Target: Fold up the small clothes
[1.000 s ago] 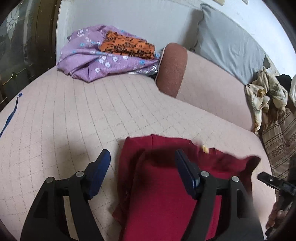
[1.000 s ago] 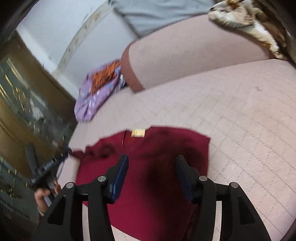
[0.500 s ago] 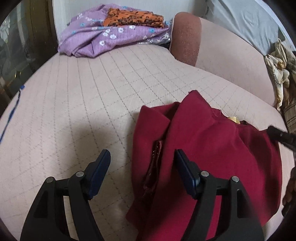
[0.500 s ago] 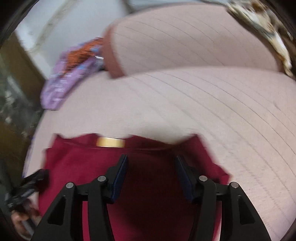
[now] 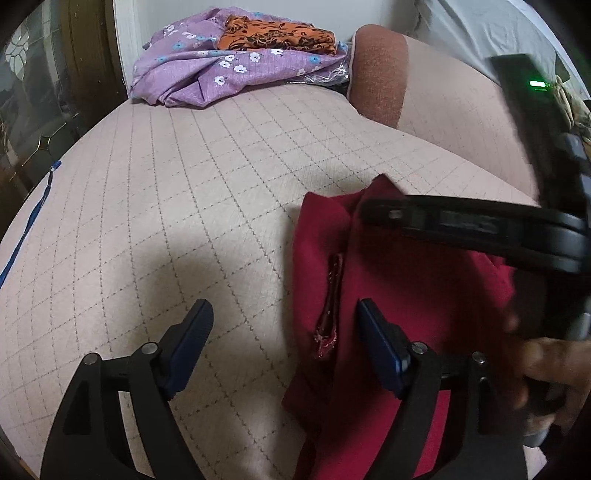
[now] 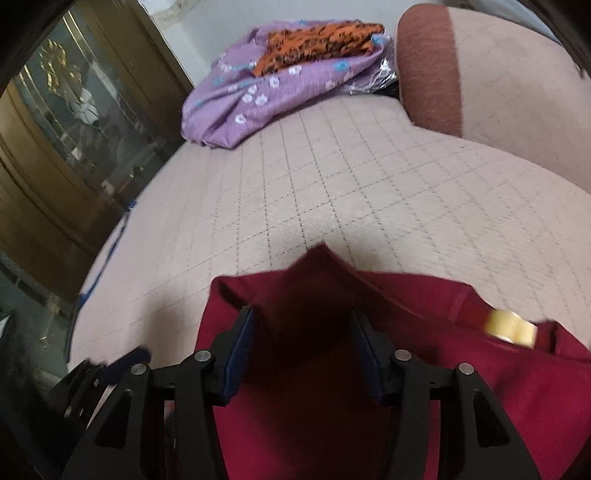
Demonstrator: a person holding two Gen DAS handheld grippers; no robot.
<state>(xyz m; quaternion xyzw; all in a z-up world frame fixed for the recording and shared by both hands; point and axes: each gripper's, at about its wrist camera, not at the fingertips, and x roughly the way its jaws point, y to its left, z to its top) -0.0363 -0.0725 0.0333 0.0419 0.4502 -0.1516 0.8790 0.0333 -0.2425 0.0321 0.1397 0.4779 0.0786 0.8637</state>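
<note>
So, left wrist view: left gripper (image 5: 284, 328) jaws just widened, gaping, nothing pinched; red garment (image 5: 399, 295) lower right on quilted bed (image 5: 184, 184), one finger (image 5: 380, 347) over it. Right wrist view: right gripper (image 6: 301, 347) half-open over garment at bottom centre, grip unclear.

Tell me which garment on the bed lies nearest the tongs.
The dark red garment, right under both tongs. The purple floral cloth and the orange patterned piece on it sit at the bed's far end.
</note>
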